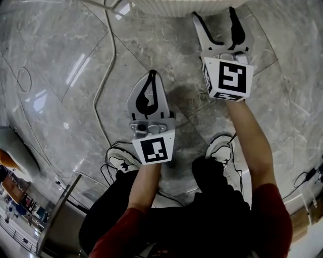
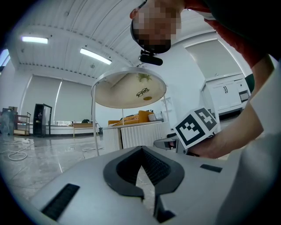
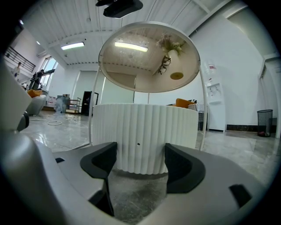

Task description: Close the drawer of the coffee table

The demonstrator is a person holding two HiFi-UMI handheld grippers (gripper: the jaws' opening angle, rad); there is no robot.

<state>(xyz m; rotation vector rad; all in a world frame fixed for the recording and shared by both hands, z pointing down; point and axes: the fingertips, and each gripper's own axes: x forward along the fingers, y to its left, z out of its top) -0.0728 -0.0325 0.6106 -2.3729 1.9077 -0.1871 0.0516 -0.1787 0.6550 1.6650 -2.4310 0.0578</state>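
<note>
The coffee table is a white ribbed drum [image 3: 140, 136] under a round glass top [image 3: 149, 57] on thin metal legs; its edge shows at the top of the head view [image 1: 186, 6]. The ribbed face carries a small dark hole [image 3: 138, 143], and I see no drawer standing out from it. My right gripper [image 1: 215, 14] [image 3: 139, 151] is open and empty, low over the floor, pointing straight at the drum a short way off. My left gripper [image 1: 151, 75] [image 2: 140, 149] is shut on nothing, farther back and to the left. It also sees the table [image 2: 131, 136].
The floor is grey marble [image 1: 60, 75]. A white cable [image 1: 106, 75] runs across it to my left. The person's shoes [image 1: 121, 161] [image 1: 219, 148] stand just behind the grippers. A metal frame [image 1: 55, 211] is at lower left. White cabinets [image 2: 228, 94] line the far wall.
</note>
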